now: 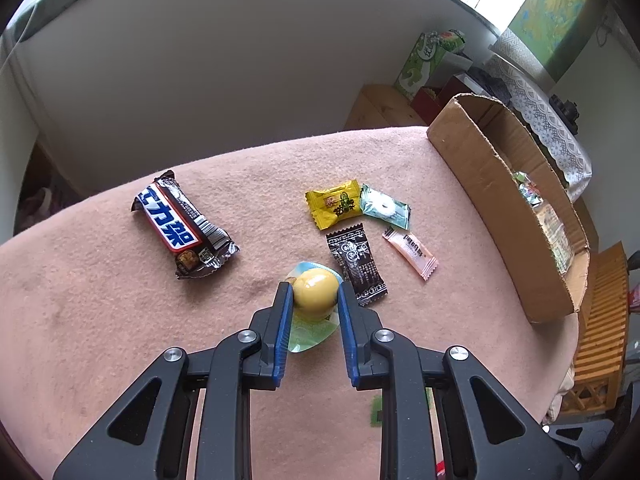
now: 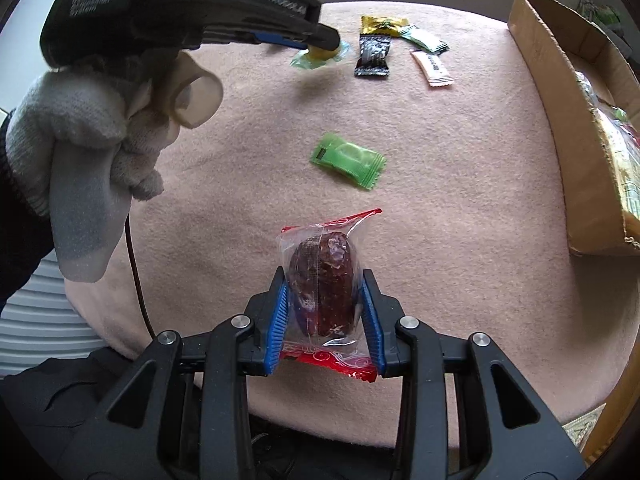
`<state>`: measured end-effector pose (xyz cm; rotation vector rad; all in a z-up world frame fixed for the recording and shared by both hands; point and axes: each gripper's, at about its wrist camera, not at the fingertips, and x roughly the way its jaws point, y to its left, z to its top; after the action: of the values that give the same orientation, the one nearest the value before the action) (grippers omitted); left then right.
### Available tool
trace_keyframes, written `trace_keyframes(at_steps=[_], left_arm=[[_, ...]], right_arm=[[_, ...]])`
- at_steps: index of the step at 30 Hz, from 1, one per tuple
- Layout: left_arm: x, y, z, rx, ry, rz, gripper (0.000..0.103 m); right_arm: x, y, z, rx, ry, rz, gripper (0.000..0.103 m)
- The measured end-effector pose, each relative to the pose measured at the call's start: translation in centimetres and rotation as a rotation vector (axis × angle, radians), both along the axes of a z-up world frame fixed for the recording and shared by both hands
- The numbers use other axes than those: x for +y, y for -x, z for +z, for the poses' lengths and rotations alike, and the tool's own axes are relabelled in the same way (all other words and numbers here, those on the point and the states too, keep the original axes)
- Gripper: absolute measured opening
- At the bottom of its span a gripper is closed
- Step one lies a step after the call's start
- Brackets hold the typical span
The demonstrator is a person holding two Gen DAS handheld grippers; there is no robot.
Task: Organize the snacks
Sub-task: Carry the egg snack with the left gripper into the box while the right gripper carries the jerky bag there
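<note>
On the pink cloth (image 1: 120, 300) between your left gripper (image 1: 314, 294) fingers sits a yellow jelly cup (image 1: 314, 292), and the pads touch both its sides, so it looks pinched, though I cannot say how firm. Cup is light, smooth and round, prob. slippery; take it at the widest part, not on the thin foil rim, and squeeze gently, as it may pop out.

Your right gripper (image 2: 324, 284) is closed on a date in clear wrapper (image 2: 322, 284), held above the cloth. Date is soft and sticky inside, film is slick; keep the pads on the fruit body, not the loose red ends.

Cardboard box (image 1: 480, 168) w/ other snacks stands at the right edge, well apart from both.
</note>
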<state>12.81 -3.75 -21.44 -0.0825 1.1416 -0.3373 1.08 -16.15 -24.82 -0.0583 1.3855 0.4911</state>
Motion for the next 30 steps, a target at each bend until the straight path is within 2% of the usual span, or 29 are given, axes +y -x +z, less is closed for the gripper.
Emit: trace_keyframes(at_steps=[9,17,30], left_arm=[[-0.1,0.3,2.9,-0.032,0.061,0.014,0.021],[-3.2,-0.8,5.2,-0.07,0.115,-0.015,0.021],[-10.1,-3.1,6.8,-0.112,0.163,-0.078,0.021]], right_arm=[[-5.2,-3.3,4.3,-0.093,-0.042,-0.124,0.035],[-11.0,-7.8,7.8,-0.191,-0.031,-0.22,0.035],[-16.7,-11.9,9.3,-0.269,0.011,-0.285,0.035]])
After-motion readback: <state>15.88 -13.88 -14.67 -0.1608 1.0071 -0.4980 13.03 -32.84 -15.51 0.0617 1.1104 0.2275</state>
